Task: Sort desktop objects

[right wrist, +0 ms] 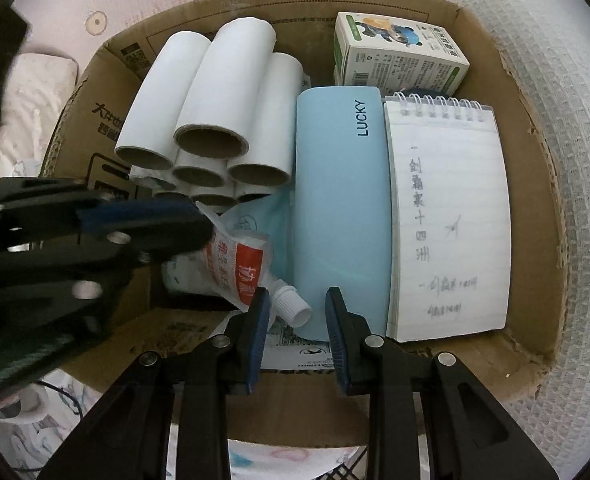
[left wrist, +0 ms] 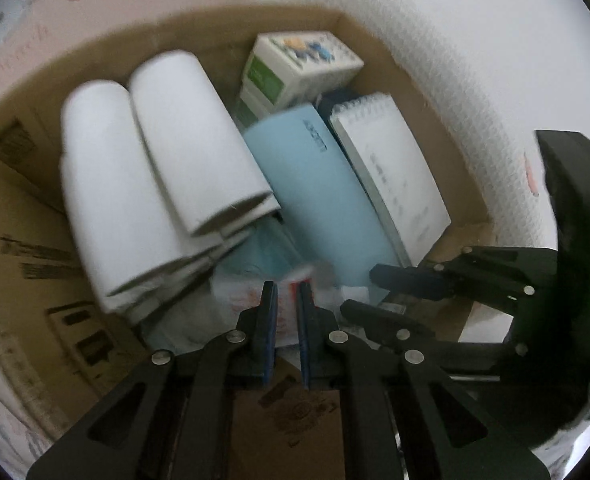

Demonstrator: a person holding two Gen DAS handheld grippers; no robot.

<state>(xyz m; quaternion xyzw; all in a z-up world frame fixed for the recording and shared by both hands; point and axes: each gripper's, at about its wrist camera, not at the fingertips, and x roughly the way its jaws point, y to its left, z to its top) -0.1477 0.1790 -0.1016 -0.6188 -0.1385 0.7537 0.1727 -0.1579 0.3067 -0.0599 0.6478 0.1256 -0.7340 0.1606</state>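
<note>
A cardboard box (right wrist: pixel 535 208) holds several white paper tubes (right wrist: pixel 231 96), a light blue LUCKY case (right wrist: pixel 341 208), a spiral notepad (right wrist: pixel 451 220), a green and white carton (right wrist: pixel 399 54) and a red and white spout pouch (right wrist: pixel 235 264). My left gripper (left wrist: pixel 287 285) is shut on the pouch's upper edge; it also shows in the right wrist view (right wrist: pixel 199 224). My right gripper (right wrist: pixel 298 300) is open around the pouch's white cap (right wrist: pixel 295 308); it also shows in the left wrist view (left wrist: pixel 359 288). The tubes (left wrist: pixel 155 168), case (left wrist: pixel 315 184) and notepad (left wrist: pixel 391 176) also show in the left wrist view.
The box (left wrist: pixel 23 240) sits on a pink patterned cloth (right wrist: pixel 55 8) beside a white textured cloth (right wrist: pixel 567 80). A teal plastic bag (right wrist: pixel 279 216) lies under the pouch. A printed paper (right wrist: pixel 295 352) lies on the box floor by the near wall.
</note>
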